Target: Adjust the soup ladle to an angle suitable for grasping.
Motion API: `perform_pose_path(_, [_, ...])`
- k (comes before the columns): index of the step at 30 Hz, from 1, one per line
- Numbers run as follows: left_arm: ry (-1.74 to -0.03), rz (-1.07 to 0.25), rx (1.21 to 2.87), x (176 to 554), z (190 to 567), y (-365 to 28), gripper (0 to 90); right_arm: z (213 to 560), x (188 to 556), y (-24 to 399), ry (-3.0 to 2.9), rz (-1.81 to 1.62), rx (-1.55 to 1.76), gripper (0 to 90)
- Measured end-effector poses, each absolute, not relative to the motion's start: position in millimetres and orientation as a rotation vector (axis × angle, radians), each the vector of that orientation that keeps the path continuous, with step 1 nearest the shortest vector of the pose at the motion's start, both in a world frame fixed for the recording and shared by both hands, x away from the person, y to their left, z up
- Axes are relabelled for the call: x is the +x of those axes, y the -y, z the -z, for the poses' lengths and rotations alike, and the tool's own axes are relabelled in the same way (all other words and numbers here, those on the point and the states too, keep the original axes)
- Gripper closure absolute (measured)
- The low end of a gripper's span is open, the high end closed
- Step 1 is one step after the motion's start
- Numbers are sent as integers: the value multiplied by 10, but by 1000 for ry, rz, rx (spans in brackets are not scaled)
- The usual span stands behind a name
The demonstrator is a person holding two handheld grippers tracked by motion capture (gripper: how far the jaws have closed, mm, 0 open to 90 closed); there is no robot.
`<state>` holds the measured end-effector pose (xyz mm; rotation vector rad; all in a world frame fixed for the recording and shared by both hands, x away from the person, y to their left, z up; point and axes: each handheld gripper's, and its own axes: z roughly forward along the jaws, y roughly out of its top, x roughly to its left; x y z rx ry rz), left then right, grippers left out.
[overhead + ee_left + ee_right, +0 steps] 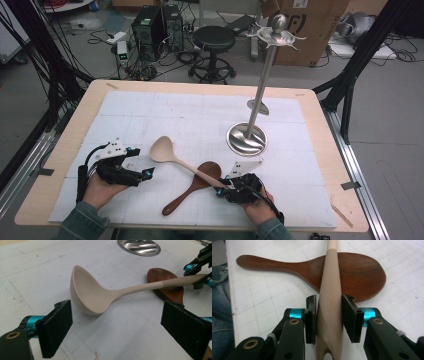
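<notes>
A beige ladle [163,149] lies on the white mat with its bowl to the left, and its handle [331,270] crosses the bowl of a dark wooden spoon [359,275]. My right gripper [329,315] is shut on the ladle's handle end, a pad against each side. In the high view this gripper [223,189] sits at the front right of the mat, by the wooden spoon [192,187]. My left gripper [117,327] stands open, with its jaws wide apart and nothing between them. The ladle's bowl [87,293] lies just ahead of it. The left gripper [145,175] rests at the front left.
A tall metal utensil stand [248,137] with a round base and hooks at its top rises right of the mat's middle, and its base [140,246] lies beyond the ladle. A stool [214,40], computers and cables are on the floor behind the table [320,150].
</notes>
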<state>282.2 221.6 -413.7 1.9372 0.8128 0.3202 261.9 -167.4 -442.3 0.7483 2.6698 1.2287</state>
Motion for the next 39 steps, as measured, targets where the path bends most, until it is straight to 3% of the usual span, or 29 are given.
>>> perform_pose_path(39, [-774,-281,1968,2814,4148,-2105,129,4229,2710,1482,-2714,-1395,689,682])
